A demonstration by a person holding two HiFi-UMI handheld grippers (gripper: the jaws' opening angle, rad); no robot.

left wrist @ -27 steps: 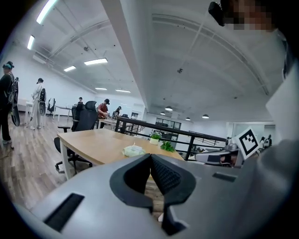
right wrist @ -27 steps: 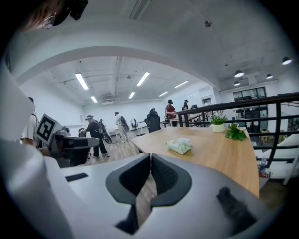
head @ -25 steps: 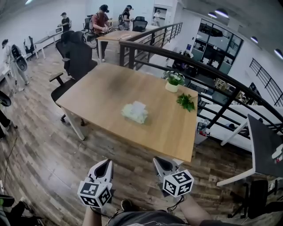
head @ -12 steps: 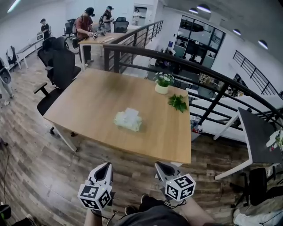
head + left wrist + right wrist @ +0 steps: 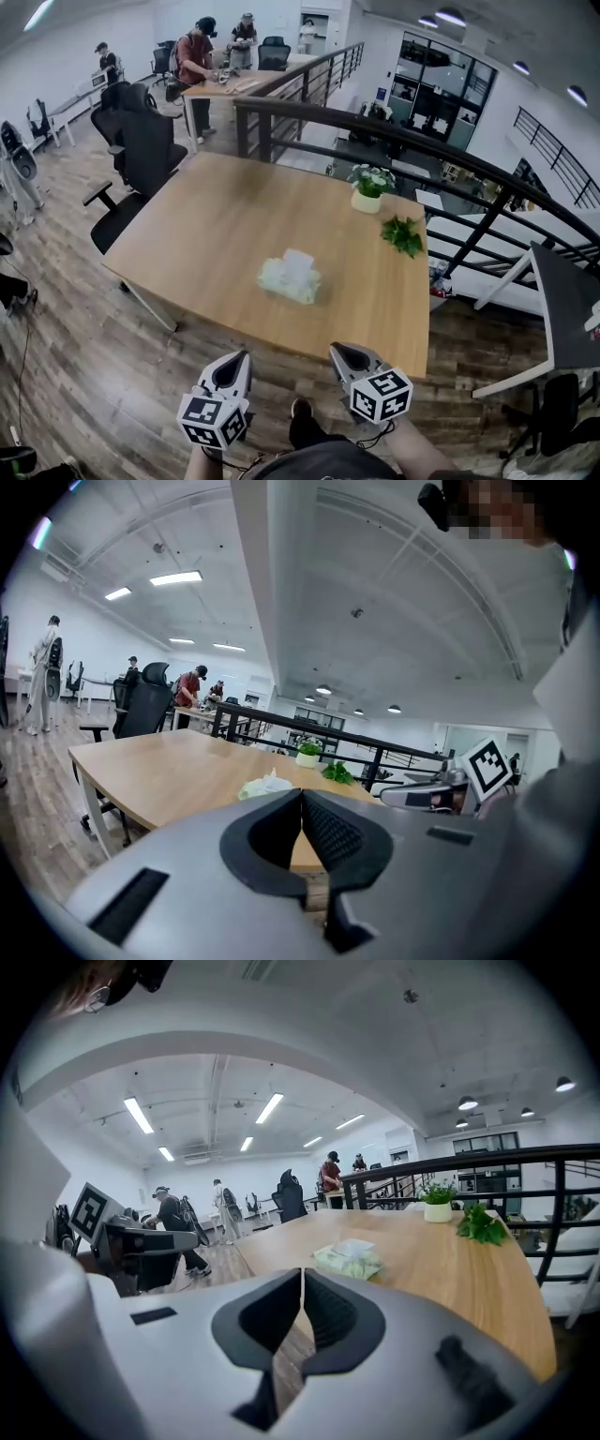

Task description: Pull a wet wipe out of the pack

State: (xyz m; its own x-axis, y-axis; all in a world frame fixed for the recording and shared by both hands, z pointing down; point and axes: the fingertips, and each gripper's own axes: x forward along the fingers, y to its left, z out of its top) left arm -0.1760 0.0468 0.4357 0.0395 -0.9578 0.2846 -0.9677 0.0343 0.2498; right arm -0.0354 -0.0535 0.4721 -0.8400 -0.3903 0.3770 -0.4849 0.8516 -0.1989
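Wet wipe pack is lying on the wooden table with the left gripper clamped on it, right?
No. The wet wipe pack lies on the wooden table, but the head view shows the left gripper short of the table, shut on nothing.

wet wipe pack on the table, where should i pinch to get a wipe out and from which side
Pinch the white wipe standing up from the top of the wet wipe pack, coming down from above. It looks like the only raised, loose part; the pack lies flat.
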